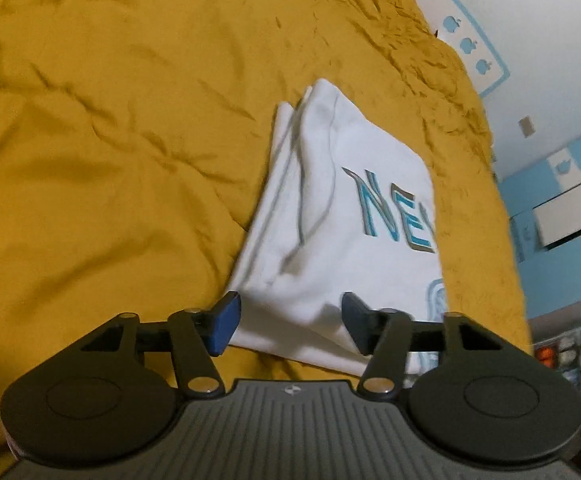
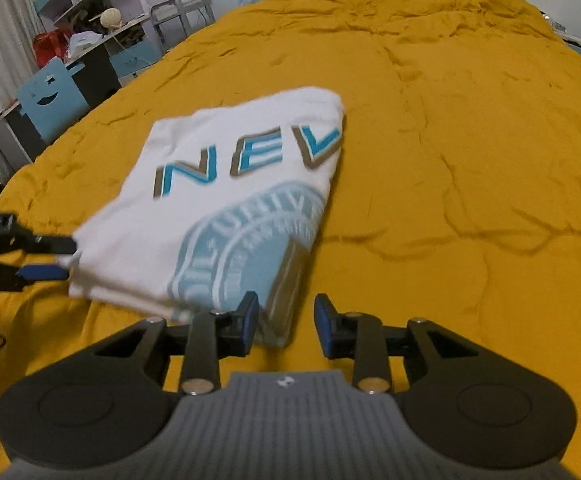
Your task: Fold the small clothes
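Left wrist view: left claw (image 1: 290, 322) released, pads apart over the near corner of the folded white T-shirt (image 1: 342, 216), on the yellow bedspread (image 1: 110, 140).

Right wrist view: right claw (image 2: 286, 326) released, T-shirt's (image 2: 226, 200) folded corner between its pads, unpinched. Left claw (image 2: 56, 258) at the shirt's left corner.

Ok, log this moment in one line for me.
stage: fold done, release | white T-shirt: folded, flat on yellow bedspread | left gripper: open at shirt corner | right gripper: open at near edge, nothing held

Each hand-held gripper (image 1: 290, 322) (image 2: 286, 322): black linkage arms, silver pivot screws, blue pads, ribbed grey body
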Demonstrator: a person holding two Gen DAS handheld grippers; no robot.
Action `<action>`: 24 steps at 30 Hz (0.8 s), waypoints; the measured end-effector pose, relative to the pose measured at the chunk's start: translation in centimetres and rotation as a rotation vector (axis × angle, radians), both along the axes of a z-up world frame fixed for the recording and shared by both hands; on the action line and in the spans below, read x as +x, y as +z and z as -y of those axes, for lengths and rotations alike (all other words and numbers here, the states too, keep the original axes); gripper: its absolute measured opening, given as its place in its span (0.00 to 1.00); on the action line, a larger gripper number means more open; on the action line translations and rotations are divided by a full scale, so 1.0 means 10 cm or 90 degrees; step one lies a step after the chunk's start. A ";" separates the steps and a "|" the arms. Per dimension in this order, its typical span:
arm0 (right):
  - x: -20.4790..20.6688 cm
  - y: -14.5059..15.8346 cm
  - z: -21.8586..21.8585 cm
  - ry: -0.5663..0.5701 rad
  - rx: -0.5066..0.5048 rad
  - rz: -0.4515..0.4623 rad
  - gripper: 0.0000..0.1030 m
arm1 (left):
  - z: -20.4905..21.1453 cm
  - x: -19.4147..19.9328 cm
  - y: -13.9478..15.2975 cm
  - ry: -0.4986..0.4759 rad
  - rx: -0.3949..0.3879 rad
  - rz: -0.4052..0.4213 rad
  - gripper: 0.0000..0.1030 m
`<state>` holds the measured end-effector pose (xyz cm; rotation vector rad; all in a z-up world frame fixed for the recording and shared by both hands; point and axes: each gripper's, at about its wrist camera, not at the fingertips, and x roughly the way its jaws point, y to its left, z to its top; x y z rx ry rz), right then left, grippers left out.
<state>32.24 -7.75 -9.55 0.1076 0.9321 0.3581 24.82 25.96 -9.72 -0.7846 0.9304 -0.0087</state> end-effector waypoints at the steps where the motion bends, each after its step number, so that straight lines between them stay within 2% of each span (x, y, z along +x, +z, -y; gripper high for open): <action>1: -0.04 -0.02 0.00 0.009 0.000 0.002 0.32 | 0.01 0.00 -0.01 0.002 -0.005 0.005 0.39; 2: -0.06 -0.04 -0.03 0.017 -0.007 0.008 0.34 | 0.03 0.00 0.00 0.003 -0.002 0.013 0.23; 4: -0.12 -0.06 -0.08 0.031 -0.039 0.023 0.33 | 0.07 0.01 0.07 0.002 0.014 0.030 0.14; 9: -0.07 -0.11 -0.17 0.034 -0.045 0.022 0.32 | 0.17 -0.03 0.34 -0.007 0.070 0.080 0.06; 10: -0.06 -0.12 -0.18 0.029 -0.050 0.021 0.26 | 0.20 -0.04 0.41 -0.011 0.084 0.087 0.05; 12: -0.04 -0.10 -0.15 0.005 -0.051 0.020 0.01 | 0.26 -0.07 0.54 -0.024 0.114 0.097 0.04; 15: -0.11 0.10 -0.06 -0.015 -0.014 0.061 0.00 | 0.34 -0.15 0.67 -0.032 0.177 0.109 0.04; 17: -0.15 0.21 -0.09 0.017 -0.033 0.085 0.00 | 0.32 -0.17 0.57 -0.031 0.191 0.085 0.04; 19: -0.14 0.16 -0.11 0.032 -0.046 0.074 0.00 | 0.26 -0.17 0.35 -0.026 0.175 0.053 0.04; 21: -0.11 -0.02 -0.13 0.032 -0.057 0.040 0.00 | 0.24 -0.15 0.08 -0.022 0.169 0.005 0.04; 24: -0.10 -0.27 -0.11 0.017 -0.052 -0.002 0.00 | 0.24 -0.15 -0.17 -0.016 0.155 -0.018 0.05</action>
